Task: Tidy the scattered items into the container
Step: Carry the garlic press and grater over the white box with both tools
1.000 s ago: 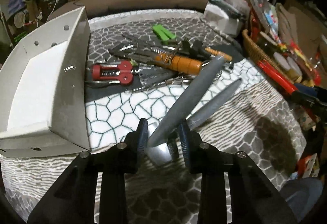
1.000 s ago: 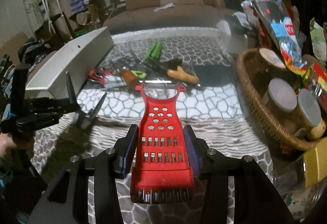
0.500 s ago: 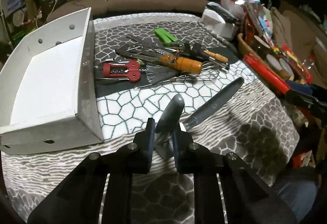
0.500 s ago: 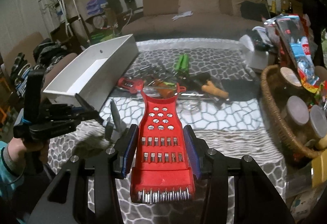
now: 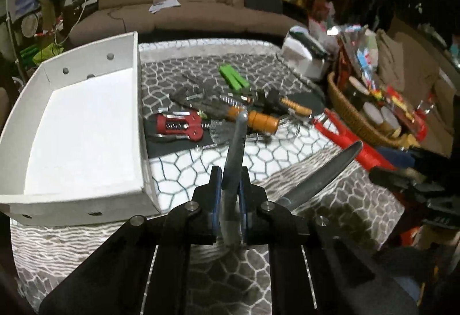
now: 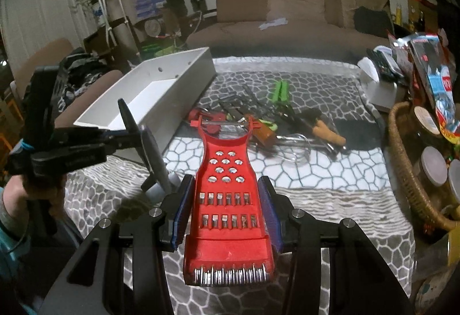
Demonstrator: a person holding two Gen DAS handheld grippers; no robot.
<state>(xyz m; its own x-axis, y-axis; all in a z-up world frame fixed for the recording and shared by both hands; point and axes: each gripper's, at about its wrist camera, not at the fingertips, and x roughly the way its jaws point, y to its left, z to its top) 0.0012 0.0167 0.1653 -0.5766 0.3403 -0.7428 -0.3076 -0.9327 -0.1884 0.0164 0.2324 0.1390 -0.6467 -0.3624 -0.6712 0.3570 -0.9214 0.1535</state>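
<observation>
My left gripper (image 5: 231,185) is shut on one arm of grey tongs (image 5: 236,148); the other arm (image 5: 325,174) sticks out to the right. They are held above the table, right of the white box (image 5: 138,119). My right gripper (image 6: 227,200) is shut on a red grater (image 6: 227,180) and holds it above the table's near side. The left gripper with the tongs (image 6: 152,154) shows at the left in the right wrist view, in front of the white box (image 6: 178,96). The box looks empty.
A pile of utensils lies mid-table: a red tool (image 5: 178,125), an orange-handled tool (image 5: 261,121), green clips (image 5: 233,79), a whisk (image 6: 293,147). A wicker basket (image 6: 408,171) of jars stands at the right. A sofa (image 6: 287,16) is behind.
My left gripper has closed tighter on the tongs and lifted them, turning one arm upright. Both grippers have risen and pulled back from the table; the grater stays held.
</observation>
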